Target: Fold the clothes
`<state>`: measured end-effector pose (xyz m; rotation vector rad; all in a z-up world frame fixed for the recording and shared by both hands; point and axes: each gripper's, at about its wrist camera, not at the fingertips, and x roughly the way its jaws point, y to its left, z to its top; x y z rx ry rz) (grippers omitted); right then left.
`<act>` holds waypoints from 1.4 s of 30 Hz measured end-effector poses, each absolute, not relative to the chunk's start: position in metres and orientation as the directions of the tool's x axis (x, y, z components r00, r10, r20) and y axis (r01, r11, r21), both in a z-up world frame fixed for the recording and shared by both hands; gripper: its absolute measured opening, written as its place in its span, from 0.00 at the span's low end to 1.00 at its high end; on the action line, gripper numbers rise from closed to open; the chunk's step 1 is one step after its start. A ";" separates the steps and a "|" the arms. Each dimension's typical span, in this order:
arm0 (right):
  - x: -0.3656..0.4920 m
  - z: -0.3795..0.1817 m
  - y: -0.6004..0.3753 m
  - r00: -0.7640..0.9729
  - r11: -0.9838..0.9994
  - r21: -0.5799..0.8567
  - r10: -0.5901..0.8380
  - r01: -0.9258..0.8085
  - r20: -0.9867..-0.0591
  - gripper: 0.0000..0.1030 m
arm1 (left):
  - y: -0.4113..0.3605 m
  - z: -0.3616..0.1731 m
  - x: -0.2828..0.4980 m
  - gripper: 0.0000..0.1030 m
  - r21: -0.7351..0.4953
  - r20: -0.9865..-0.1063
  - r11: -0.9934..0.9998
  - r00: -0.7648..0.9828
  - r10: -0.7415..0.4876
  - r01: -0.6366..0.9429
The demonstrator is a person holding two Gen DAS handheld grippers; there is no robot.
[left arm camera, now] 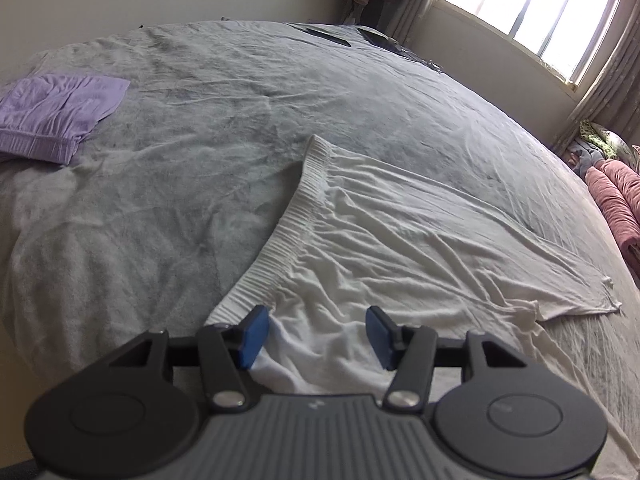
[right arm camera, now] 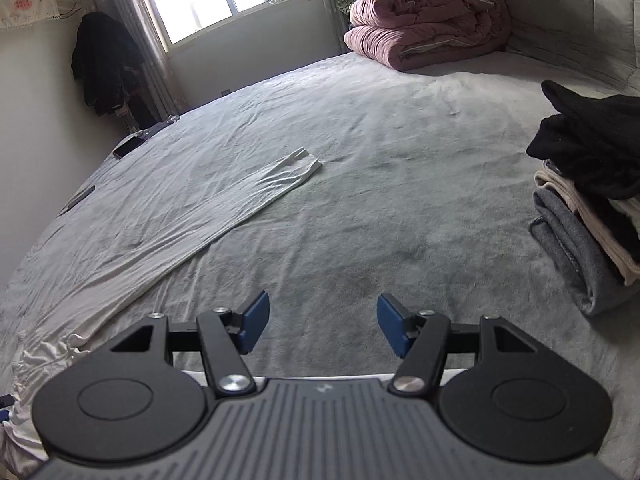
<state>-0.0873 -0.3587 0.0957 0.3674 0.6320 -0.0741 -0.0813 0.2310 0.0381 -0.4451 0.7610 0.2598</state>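
1. White trousers (left arm camera: 400, 236) lie spread on the grey bed sheet (left arm camera: 200, 140), with the ribbed waistband (left arm camera: 296, 204) at one end and one long leg (right arm camera: 224, 200) running out flat across the bed.
2. Thin, crumpled knit like this looks light and limp; it should drape, slide easily over the sheet and bunch where pinched, so it will not hold a crease by itself.
3. Sensible places to take hold seem to be the two ends of the waistband, or the cuff (right arm camera: 304, 162), where the fabric is doubled and firmer.
4. Left gripper (left arm camera: 316, 334) hangs over the white cloth near the waistband with its blue pads spread, and nothing is pinched.
5. Right gripper (right arm camera: 322, 324) is likewise spread apart over bare sheet, beside the bunched part of the garment, and holds nothing.
6. Whether the cloth under the left pads touches them is hard to tell; the near edge of the trousers is hidden behind both gripper bodies.
7. A folded lilac garment (left arm camera: 60, 114) and a stack of folded clothes (right arm camera: 592, 216) sit well apart and are partly cut off by the frame.
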 end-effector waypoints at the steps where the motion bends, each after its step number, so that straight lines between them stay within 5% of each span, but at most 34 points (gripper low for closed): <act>1: -0.088 0.097 -0.358 0.812 0.930 0.323 0.048 0.177 -0.582 0.64 | 0.231 0.038 -0.081 0.54 -0.295 -0.713 0.874 0.698 0.068 -0.386; 13: -0.082 0.049 -0.363 0.766 0.921 0.332 0.061 0.204 -0.640 0.65 | 0.209 0.033 -0.074 0.53 -0.136 -0.721 0.917 0.672 0.169 -0.376; 30: -0.093 0.062 -0.318 0.770 0.975 0.219 0.121 0.025 -0.626 0.65 | 0.217 0.029 -0.087 0.53 -0.146 -0.694 0.919 0.700 0.168 -0.365; 42: -0.124 0.050 -0.303 0.779 0.991 0.119 0.026 0.063 -0.627 0.65 | 0.219 0.027 -0.096 0.52 -0.127 -0.669 0.942 0.728 0.149 -0.310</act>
